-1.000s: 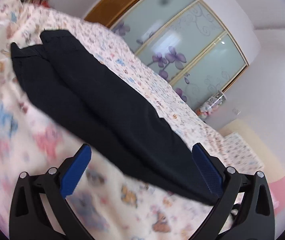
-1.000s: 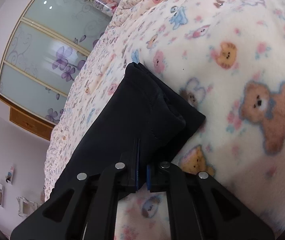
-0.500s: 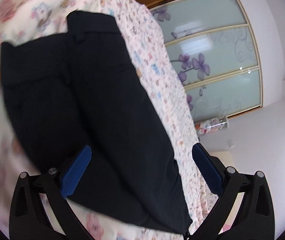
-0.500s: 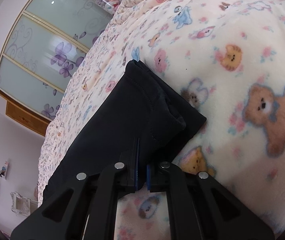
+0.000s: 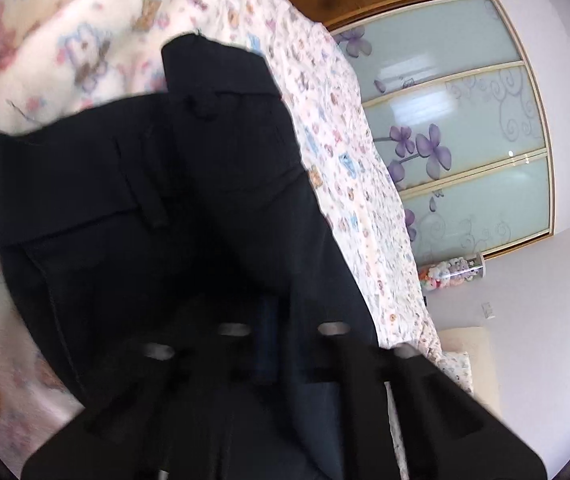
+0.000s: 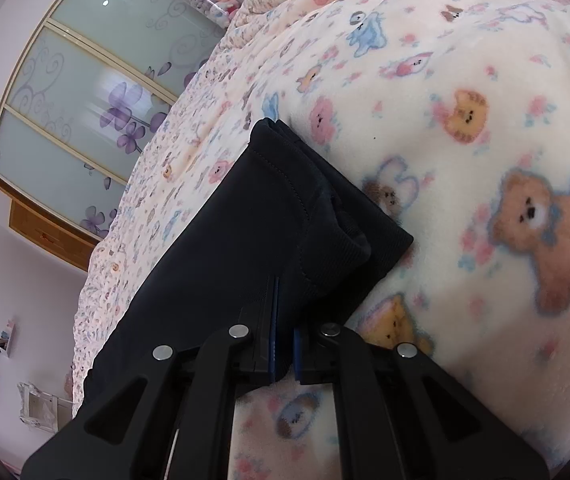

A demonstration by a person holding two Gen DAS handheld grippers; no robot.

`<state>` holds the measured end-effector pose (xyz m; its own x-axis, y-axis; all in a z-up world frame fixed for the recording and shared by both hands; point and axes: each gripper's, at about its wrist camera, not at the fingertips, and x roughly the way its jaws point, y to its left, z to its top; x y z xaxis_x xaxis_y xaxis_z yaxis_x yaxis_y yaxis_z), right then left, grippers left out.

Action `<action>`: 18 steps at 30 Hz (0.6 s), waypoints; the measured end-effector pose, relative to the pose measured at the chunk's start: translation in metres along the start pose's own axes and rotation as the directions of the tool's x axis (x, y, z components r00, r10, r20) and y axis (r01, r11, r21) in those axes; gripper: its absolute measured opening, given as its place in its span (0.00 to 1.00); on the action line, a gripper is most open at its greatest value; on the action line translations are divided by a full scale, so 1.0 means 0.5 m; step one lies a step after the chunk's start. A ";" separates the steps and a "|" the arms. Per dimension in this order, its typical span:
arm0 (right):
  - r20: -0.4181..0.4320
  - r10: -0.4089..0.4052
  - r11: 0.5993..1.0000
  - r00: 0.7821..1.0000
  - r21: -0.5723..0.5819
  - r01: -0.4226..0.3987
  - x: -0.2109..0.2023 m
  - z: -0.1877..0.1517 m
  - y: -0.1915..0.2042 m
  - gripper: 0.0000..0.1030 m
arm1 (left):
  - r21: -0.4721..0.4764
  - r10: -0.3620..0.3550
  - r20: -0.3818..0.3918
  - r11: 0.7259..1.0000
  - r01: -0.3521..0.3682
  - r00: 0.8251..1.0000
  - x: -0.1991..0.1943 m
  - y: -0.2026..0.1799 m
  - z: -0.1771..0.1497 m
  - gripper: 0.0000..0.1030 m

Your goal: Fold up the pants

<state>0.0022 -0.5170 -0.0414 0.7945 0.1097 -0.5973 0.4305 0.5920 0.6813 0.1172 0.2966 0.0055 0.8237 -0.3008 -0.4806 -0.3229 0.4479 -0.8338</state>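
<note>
Black pants lie on a bed with a cartoon-print blanket. In the left wrist view the waistband with a belt loop fills the left and middle. My left gripper is blurred, with its jaws drawn together over the dark cloth. In the right wrist view the pants run from the bottom left up to a folded end at the centre. My right gripper is shut on the edge of the pants near that end.
The blanket with bears and cats covers the bed on the right. A wardrobe with frosted glass doors and purple flowers stands beyond the bed; it also shows in the right wrist view. A clear tube of plush toys stands by it.
My left gripper has moved forward over the pants toward the waistband and its jaws have closed from wide open. My right gripper has stayed shut on the pants, almost still.
</note>
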 end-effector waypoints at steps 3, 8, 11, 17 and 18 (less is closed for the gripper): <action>0.001 0.003 1.000 1.000 0.001 -0.003 0.000 -0.003 0.000 0.05 | 0.076 0.004 0.056 0.997 -0.008 0.998 -0.022 -0.032 -0.015 0.02; 0.005 0.011 1.000 1.000 0.003 -0.011 -0.002 -0.004 -0.001 0.05 | 0.172 -0.076 0.142 0.984 0.051 0.987 -0.107 -0.066 -0.061 0.02; 0.013 0.018 1.000 1.000 0.012 -0.018 -0.007 -0.002 -0.004 0.05 | 0.187 -0.080 0.181 0.981 0.046 0.980 -0.146 -0.048 -0.086 0.02; 0.046 0.018 1.000 0.999 0.013 -0.018 -0.019 0.001 0.000 0.06 | 0.087 0.067 0.172 0.993 -0.083 0.983 -0.110 0.082 -0.144 0.03; 0.045 0.014 1.000 0.999 0.011 -0.014 -0.019 0.001 0.000 0.06 | 0.097 0.090 0.176 0.989 -0.109 0.980 -0.103 0.079 -0.144 0.07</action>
<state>-0.0049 -0.5184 -0.0354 0.8190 0.0814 -0.5680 0.4239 0.5812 0.6946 0.0286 0.2692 -0.0220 0.8604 -0.1058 -0.4986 -0.3640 0.5571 -0.7464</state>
